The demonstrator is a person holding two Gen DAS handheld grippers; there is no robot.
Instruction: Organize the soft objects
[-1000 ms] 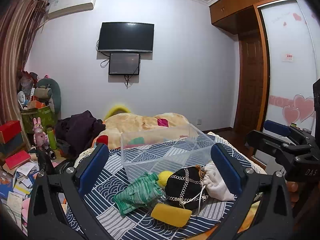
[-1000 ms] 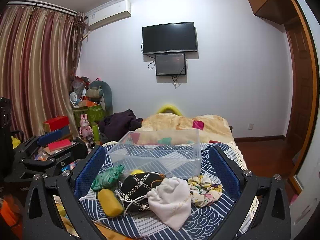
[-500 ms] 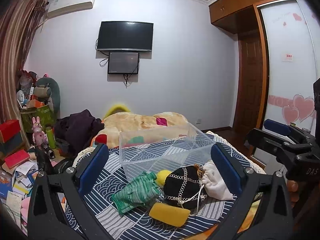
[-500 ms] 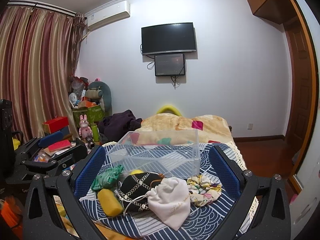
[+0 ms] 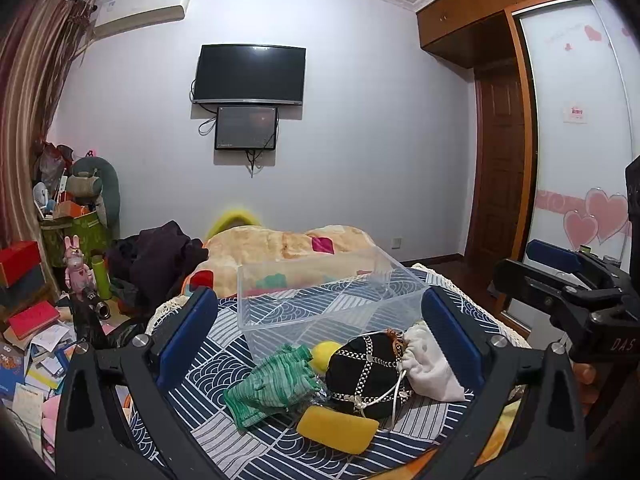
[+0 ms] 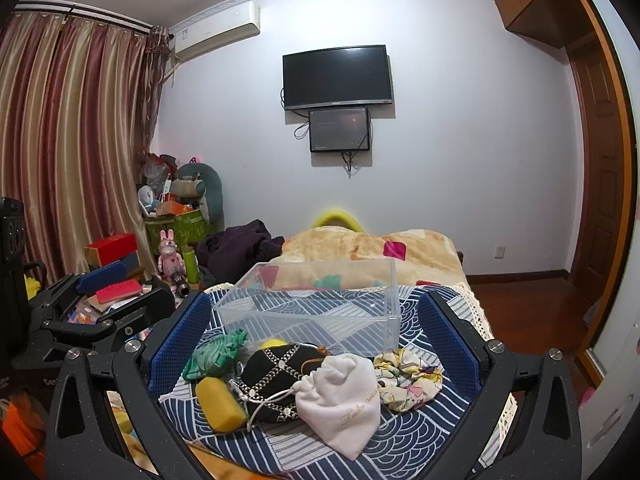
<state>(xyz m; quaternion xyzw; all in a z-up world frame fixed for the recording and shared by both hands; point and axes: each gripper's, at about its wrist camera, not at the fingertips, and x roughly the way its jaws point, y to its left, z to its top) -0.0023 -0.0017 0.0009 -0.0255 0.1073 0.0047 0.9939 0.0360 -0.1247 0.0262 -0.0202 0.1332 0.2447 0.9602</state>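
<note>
Soft things lie on a blue patterned cloth (image 6: 400, 436): a green knit piece (image 5: 274, 384), a yellow sponge (image 5: 338, 428), a yellow ball (image 5: 325, 352), a black pouch with white chain pattern (image 5: 366, 376), a white drawstring bag (image 6: 344, 396) and a floral scrunchie (image 6: 408, 372). A clear plastic box (image 5: 320, 300) stands empty behind them. My left gripper (image 5: 320, 328) is open, above and short of the pile. My right gripper (image 6: 316, 328) is open, likewise short of the pile. Each gripper shows at the edge of the other's view.
A beige blanket (image 6: 360, 248) and dark clothes (image 6: 240, 244) lie on the bed behind the box. Books, boxes and toys (image 5: 36, 320) clutter the left side. A wardrobe (image 5: 580, 160) and wooden door stand at the right.
Both views have shifted very slightly; the objects have not moved and both grippers stay open.
</note>
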